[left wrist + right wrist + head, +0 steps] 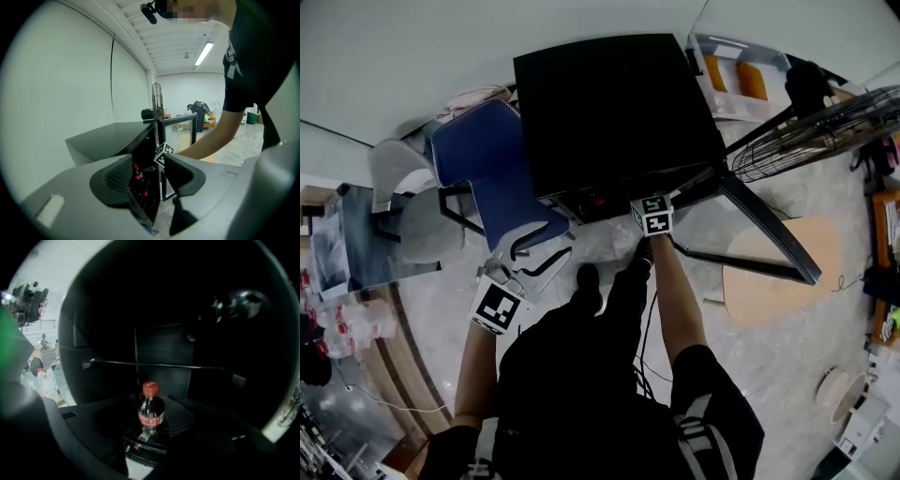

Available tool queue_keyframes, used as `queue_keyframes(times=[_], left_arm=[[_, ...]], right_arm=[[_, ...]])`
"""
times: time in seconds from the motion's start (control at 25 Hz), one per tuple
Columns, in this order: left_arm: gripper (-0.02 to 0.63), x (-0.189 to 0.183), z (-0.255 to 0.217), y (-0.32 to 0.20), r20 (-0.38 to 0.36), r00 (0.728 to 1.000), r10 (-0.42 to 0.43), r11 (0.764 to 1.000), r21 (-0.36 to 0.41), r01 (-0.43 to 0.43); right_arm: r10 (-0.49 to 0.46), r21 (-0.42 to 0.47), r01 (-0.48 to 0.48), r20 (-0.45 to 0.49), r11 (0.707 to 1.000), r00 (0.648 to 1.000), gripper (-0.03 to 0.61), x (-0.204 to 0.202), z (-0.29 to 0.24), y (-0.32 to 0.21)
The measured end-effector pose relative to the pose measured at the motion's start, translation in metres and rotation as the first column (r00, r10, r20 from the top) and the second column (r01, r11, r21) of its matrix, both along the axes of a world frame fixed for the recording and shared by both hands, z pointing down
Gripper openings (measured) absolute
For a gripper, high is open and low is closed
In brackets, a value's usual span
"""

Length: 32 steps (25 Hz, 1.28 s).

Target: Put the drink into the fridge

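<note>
- A small black box-shaped fridge (609,103) stands on a pale marbled floor (609,248), and a person leans over it from above.
- The fridge's dark-framed glass door (759,230) hangs open on the fridge's right side.
- The right gripper (149,420) reaches into the open front of the fridge.
- A small clear plastic bottle of dark drink with a red cap and red label (151,411) stands upright inside the fridge, below a thin bar (187,365) that crosses the interior.
- The bottle sits between the right gripper's fingers (180,416), which are spread to either side of it. The pads do not appear to press on it.
- The left gripper (149,171) is held out in front of the fridge, to its left and well clear of the opening.
- Its fingers (115,180) are wide apart with nothing between them. Its view looks past them at the open fridge, where the red-capped bottle shows inside.
- A blue fabric chair (492,178) stands just beside the fridge on its left.
- A round pale wooden board (773,272) lies on the floor to the right of the fridge, beyond the open door.
</note>
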State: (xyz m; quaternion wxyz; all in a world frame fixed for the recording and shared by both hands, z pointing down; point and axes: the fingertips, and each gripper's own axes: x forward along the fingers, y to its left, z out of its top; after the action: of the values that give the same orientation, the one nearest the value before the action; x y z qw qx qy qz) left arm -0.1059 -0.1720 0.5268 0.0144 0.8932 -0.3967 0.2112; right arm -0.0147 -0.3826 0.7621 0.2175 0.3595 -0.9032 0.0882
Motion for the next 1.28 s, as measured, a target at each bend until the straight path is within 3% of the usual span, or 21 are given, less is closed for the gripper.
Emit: queue_keyframes(times=[0.28,0.48,0.6,0.92,1.12,1.28], left_arm=[[0.199,0.003,-0.013,0.002,-0.087,0.996,0.008,1.000,0.010,-0.007],[0.179,0.002,-0.020,0.001,-0.139,0.990,0.013,1.000,0.026,-0.009],[0.168,0.000,-0.032,-0.006,-0.157,0.988,-0.014,0.997,0.075,0.026],[0.090,0.002,-0.049,-0.009,-0.211,0.975,-0.069,0.989,0.115,0.095],[0.043,0.005,-0.062,-0.011,-0.238,0.961,-0.141,0.975,0.133,0.176],[0.008,0.012,-0.059,-0.008,-0.214,0.959,-0.185,0.969,0.122,0.214]], right_arm=[[0.034,-0.010,-0.035,-0.037,0.999,0.999,0.190,0.026,-0.014,0.028],[0.078,0.025,-0.078,-0.013,0.997,0.997,0.057,0.041,-0.049,0.040],[0.062,0.034,-0.062,-0.003,0.997,0.998,0.002,0.046,-0.068,0.052],[-0.098,0.038,0.102,-0.089,0.994,0.991,0.002,0.042,-0.091,0.102],[-0.126,0.057,0.130,-0.062,0.990,0.990,0.002,0.053,-0.111,0.117],[-0.148,0.056,0.149,-0.030,0.987,0.989,0.002,0.064,-0.123,0.132]])
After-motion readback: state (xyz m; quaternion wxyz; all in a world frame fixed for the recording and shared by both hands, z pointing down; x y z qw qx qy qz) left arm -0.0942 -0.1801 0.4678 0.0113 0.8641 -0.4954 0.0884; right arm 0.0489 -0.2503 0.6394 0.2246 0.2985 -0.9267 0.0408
